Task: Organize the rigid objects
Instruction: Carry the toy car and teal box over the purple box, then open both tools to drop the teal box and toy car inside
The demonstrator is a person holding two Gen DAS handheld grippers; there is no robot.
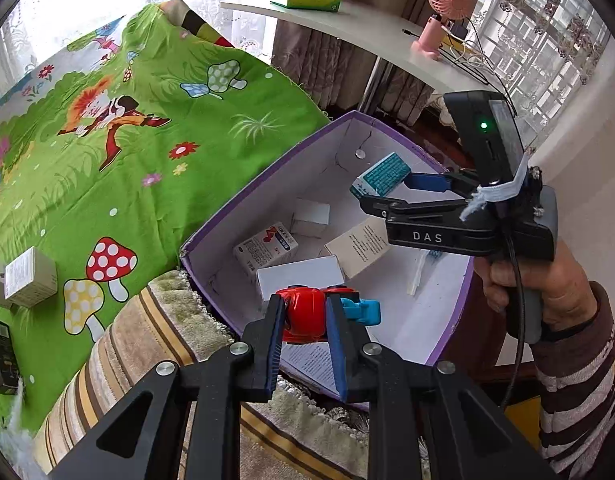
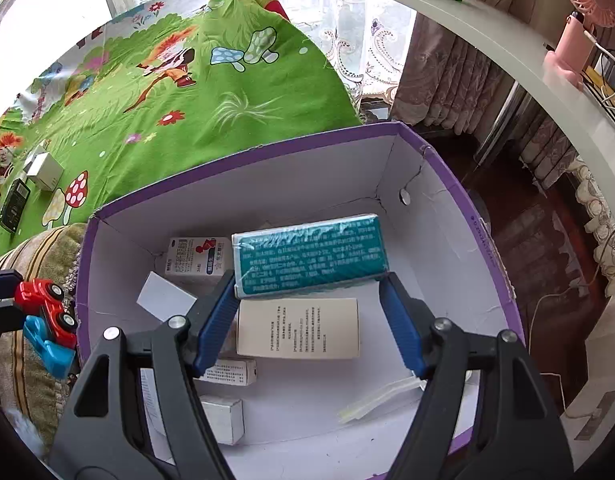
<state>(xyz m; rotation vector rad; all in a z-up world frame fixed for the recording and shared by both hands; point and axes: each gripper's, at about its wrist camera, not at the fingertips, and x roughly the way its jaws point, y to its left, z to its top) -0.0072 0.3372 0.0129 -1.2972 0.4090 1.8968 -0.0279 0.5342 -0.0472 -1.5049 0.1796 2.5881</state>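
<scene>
Gripping a red toy car [image 1: 305,314], the left gripper [image 1: 305,320] hangs at the purple box [image 1: 451,332] rim. Right gripper [image 2: 309,308] clamps a teal packet [image 2: 309,256] above the box's interior.

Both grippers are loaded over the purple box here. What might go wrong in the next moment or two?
The left gripper pinches only the red cab of the toy truck; its blue rear sticks out sideways and might twist loose.

The right gripper holds the teal box by its near edge, so it may tip out early.

The purple box already holds several cartons, so drops could land askew.
</scene>
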